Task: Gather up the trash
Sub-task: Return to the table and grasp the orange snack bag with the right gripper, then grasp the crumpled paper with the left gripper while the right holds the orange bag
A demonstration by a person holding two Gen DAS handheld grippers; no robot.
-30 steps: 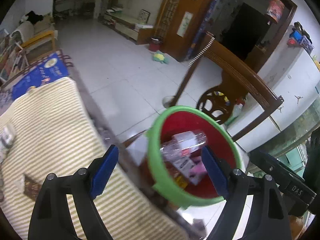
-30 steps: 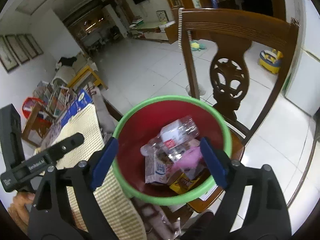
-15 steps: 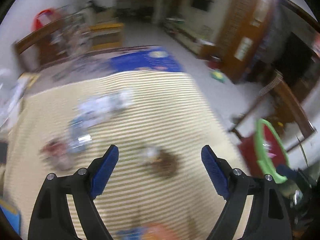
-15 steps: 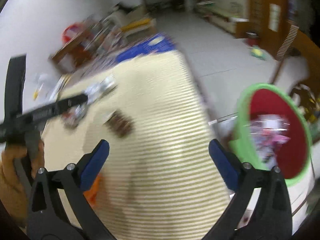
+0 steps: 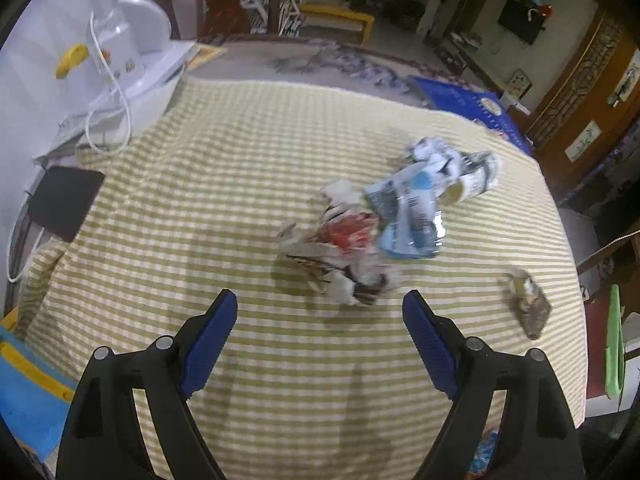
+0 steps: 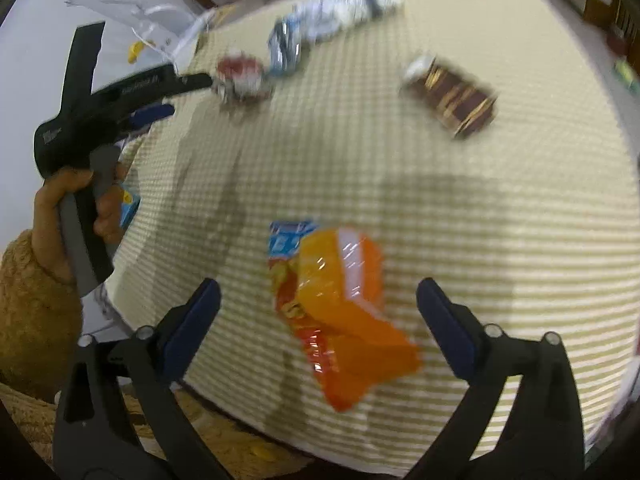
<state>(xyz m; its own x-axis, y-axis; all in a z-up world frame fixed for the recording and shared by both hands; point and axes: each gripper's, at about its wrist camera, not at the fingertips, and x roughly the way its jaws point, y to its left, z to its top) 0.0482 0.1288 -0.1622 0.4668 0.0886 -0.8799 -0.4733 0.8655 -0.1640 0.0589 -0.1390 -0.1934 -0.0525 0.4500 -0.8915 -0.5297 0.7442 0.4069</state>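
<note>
My left gripper [image 5: 320,340] is open and empty above the striped tablecloth [image 5: 240,200]. Just beyond it lies a crumpled red-and-white wrapper pile [image 5: 340,256], then a blue-and-white packet [image 5: 408,208] and a crumpled white packet [image 5: 452,164]. A small brown wrapper [image 5: 528,308] lies to the right. My right gripper [image 6: 318,316] is open and empty over an orange snack bag [image 6: 340,308]. In the right wrist view the brown wrapper [image 6: 452,96] lies farther off, and the left gripper [image 6: 120,92] is held at the left. The bin's green rim [image 5: 614,344] shows past the table's right edge.
A white appliance [image 5: 128,52] with a cord and a banana [image 5: 72,60] stand at the table's far left. A black pad [image 5: 64,200] lies at the left edge. A blue box [image 5: 468,104] sits at the far side, with chairs behind.
Both grippers have swung from above the red bin back over the table. The left now faces the wrapper pile, the right is over the orange snack bag. Both stay open.
</note>
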